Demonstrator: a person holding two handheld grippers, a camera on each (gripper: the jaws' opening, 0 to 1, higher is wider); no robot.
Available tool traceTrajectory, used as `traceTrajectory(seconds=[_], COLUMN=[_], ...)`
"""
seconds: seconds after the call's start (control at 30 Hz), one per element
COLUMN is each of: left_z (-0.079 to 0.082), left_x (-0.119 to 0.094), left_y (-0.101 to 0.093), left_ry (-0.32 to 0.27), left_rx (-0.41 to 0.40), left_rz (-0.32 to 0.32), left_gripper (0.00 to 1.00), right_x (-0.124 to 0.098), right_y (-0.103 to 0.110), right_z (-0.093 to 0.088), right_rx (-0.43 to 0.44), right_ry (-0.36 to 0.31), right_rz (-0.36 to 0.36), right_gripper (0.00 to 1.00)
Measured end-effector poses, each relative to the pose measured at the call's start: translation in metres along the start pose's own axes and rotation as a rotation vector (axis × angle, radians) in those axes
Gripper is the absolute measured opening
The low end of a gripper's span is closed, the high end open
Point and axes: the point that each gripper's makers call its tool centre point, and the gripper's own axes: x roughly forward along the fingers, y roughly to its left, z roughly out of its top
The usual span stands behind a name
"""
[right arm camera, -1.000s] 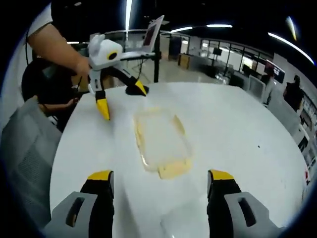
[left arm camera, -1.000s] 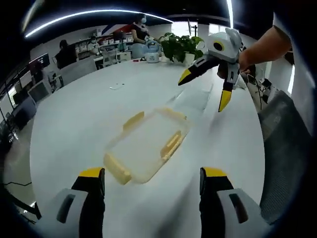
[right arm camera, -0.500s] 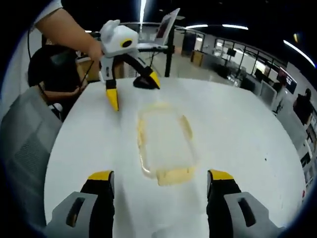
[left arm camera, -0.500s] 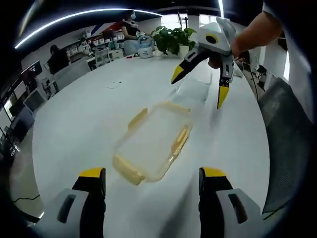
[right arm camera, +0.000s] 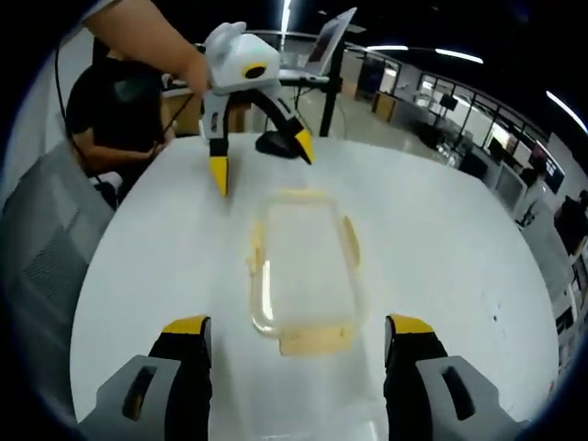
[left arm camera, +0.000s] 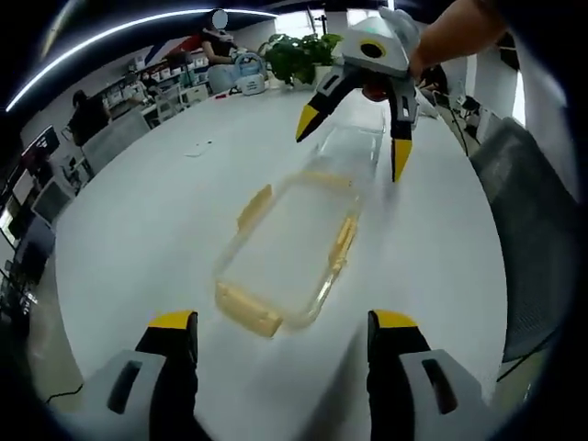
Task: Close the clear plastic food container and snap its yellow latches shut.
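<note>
A clear plastic piece with yellow latches (left arm camera: 289, 248) lies flat on the white table (left arm camera: 138, 220), just ahead of my left gripper (left arm camera: 282, 323), which is open and holds nothing. Beyond its far end lies a second, plain clear piece (left arm camera: 356, 152), and the right gripper (left arm camera: 354, 145) hovers open above it. In the right gripper view the latched piece (right arm camera: 303, 271) lies lengthwise ahead of my open right gripper (right arm camera: 298, 327). The left gripper (right arm camera: 261, 163) hangs open past the latched piece's far end, held by a person's hand. Neither gripper touches the plastic.
A grey chair (left arm camera: 533, 248) stands at the table's edge. Potted plants (left arm camera: 299, 57) and a kettle sit at the far side. A laptop on a stand (right arm camera: 322, 46), a dark mouse-like object (right arm camera: 276, 142) and a seated person (right arm camera: 119, 101) lie beyond the left gripper.
Both cameras have tipped and drawn closer over the table, so the latched piece looks larger. The grippers have come nearer to each other and both stay open. The plastic pieces have not moved.
</note>
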Motion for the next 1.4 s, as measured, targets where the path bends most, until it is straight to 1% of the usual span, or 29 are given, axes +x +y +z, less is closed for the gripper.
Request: traceTrajectory(seconds=[0.13,0.33,0.57,0.6,0.63,0.73,0.83,0.93,1.03,1.13,1.27,1.33,1.4], left_z=[-0.002,-0.003,-0.007,-0.006,-0.006,-0.006,-0.008,-0.009,-0.011,-0.009,-0.008,-0.008,-0.006], left_x=[0.004,0.008,0.013,0.013,0.014,0.016,0.019,0.021,0.022,0.024,0.027,0.029,0.030], left_y=[0.003,0.006,0.012,0.013,0.016,0.019,0.019,0.020,0.025,0.028,0.032,0.031,0.031], left_ry=[0.020,0.039,0.074,0.076,0.080,0.088,0.101,0.113,0.131,0.129,0.135,0.139,0.135], left_rx=[0.036,0.077,0.146,0.156,0.186,0.196,0.230,0.258,0.299,0.297,0.304,0.303,0.312], left_rz=[-0.012,-0.027,-0.044,-0.046,-0.039,-0.043,-0.061,-0.071,-0.075,-0.085,-0.100,-0.129,-0.138], left_gripper=[0.76,0.76,0.75,0.75,0.76,0.74,0.74,0.73,0.72,0.72,0.71,0.70,0.69], right_x=[0.006,0.013,0.020,0.021,0.022,0.024,0.027,0.029,0.029,0.030,0.032,0.033,0.033], right_y=[-0.004,-0.003,-0.001,-0.001,-0.002,-0.002,-0.003,-0.007,-0.008,-0.008,-0.010,-0.006,-0.006], right_z=[-0.002,-0.010,-0.018,-0.018,-0.019,-0.021,-0.027,-0.030,-0.030,-0.029,-0.028,-0.029,-0.029], right_rx=[-0.012,-0.026,-0.028,-0.030,-0.043,-0.036,-0.042,-0.022,0.000,-0.012,0.008,0.022,0.022], right_ry=[0.023,0.069,0.114,0.114,0.126,0.133,0.160,0.171,0.167,0.164,0.169,0.173,0.172], right_rz=[0.008,0.032,0.069,0.070,0.065,0.069,0.065,0.061,0.065,0.068,0.079,0.106,0.113], right_gripper=[0.78,0.78,0.77,0.77,0.77,0.77,0.77,0.77,0.76,0.75,0.74,0.70,0.68])
